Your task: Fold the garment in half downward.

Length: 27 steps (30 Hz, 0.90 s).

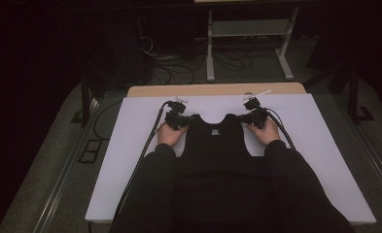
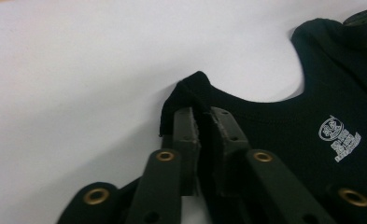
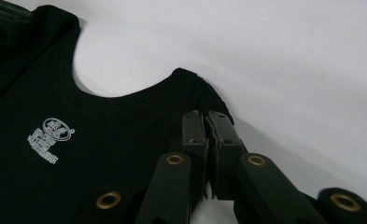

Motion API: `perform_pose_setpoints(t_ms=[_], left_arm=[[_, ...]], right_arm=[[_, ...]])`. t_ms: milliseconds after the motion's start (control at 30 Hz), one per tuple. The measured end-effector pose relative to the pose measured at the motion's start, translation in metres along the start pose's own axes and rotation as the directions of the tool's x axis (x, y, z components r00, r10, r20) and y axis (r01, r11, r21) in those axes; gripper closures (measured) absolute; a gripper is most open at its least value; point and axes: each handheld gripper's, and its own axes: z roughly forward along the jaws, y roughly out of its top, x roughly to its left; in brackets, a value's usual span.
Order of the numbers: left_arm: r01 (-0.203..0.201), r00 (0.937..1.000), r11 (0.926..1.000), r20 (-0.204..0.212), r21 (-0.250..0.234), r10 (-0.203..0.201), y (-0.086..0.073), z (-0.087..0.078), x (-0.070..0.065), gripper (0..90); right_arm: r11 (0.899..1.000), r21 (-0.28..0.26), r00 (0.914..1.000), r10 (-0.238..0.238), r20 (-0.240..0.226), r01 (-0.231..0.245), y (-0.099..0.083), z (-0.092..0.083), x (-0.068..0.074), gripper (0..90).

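Observation:
A black sleeveless top (image 1: pixel 217 141) lies flat on the white board (image 1: pixel 305 131), neckline toward the far edge, with a small white print (image 2: pixel 340 139) below the neck. My left gripper (image 1: pixel 182 120) is shut on the top's left shoulder strap (image 2: pixel 190 91); in the left gripper view the jaws (image 2: pixel 202 114) pinch the fabric. My right gripper (image 1: pixel 247 118) is shut on the right shoulder strap (image 3: pixel 190 86), with the pads (image 3: pixel 205 116) nearly touching around the cloth. The lower part of the top is hidden under the person's sleeves.
The white board rests on a wooden table whose far edge (image 1: pixel 217 89) shows. Black cables (image 1: pixel 145 150) trail from both grippers along the board's sides. A white metal stand (image 1: pixel 249 29) and loose wires lie on the dark floor beyond.

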Motion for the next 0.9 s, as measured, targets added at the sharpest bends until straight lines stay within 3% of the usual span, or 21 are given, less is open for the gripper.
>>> perform_pose_setpoints(t_ms=[300, 367, 567, 900], left_arm=[[-0.025, 0.9996, 0.9997, -0.01, -0.008, 0.025, -0.002, -0.006, -0.007, 86.1], [-0.017, 0.9998, 0.9994, -0.01, -0.03, 0.016, -0.001, -0.008, -0.011, 86.1], [-0.054, 0.9986, 0.9977, 0.0, -0.042, 0.054, 0.0, -0.017, -0.02, 86.1], [-0.073, 0.9972, 0.9956, 0.013, -0.06, 0.073, -0.006, -0.036, -0.026, 86.1]], right_arm=[[1.0, -0.023, 0.9999, -0.008, -0.01, 0.008, -0.002, -0.009, 0.009, 85.7], [0.999, -0.035, 0.9999, -0.014, -0.01, 0.014, -0.003, -0.011, 0.01, 85.7], [0.996, -0.087, 0.9999, -0.006, -0.01, 0.005, -0.009, -0.021, 0.01, 85.7], [0.989, -0.148, 0.9983, -0.008, -0.057, 0.0, -0.023, -0.045, 0.016, 85.7]])
